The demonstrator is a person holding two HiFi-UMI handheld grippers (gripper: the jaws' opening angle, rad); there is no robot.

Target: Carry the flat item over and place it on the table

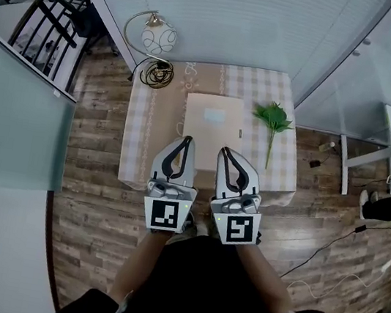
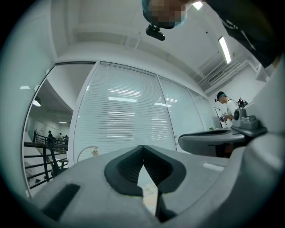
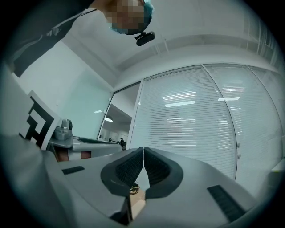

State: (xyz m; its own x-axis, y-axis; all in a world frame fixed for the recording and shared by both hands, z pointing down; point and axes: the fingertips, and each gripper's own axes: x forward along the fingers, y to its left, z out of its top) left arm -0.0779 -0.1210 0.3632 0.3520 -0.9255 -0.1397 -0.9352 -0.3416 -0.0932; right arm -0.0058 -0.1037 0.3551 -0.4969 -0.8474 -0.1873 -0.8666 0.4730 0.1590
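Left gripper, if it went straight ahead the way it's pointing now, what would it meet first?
Probably the window blinds behind the table. The left gripper, jaws shut, points roughly level over the flat item, with the lamp off to its left. Height is hard to judge.

A small table point(image 1: 281, 180) under a checked cloth stands on plank flooring point(image 1: 96, 173); a flat beige sheet point(image 1: 213, 119), perhaps cardboard, lies at its middle; a green leafy sprig point(image 1: 274, 119) lies beside it; a coiled-base lamp point(image 1: 158, 40) stands at the far-left corner.
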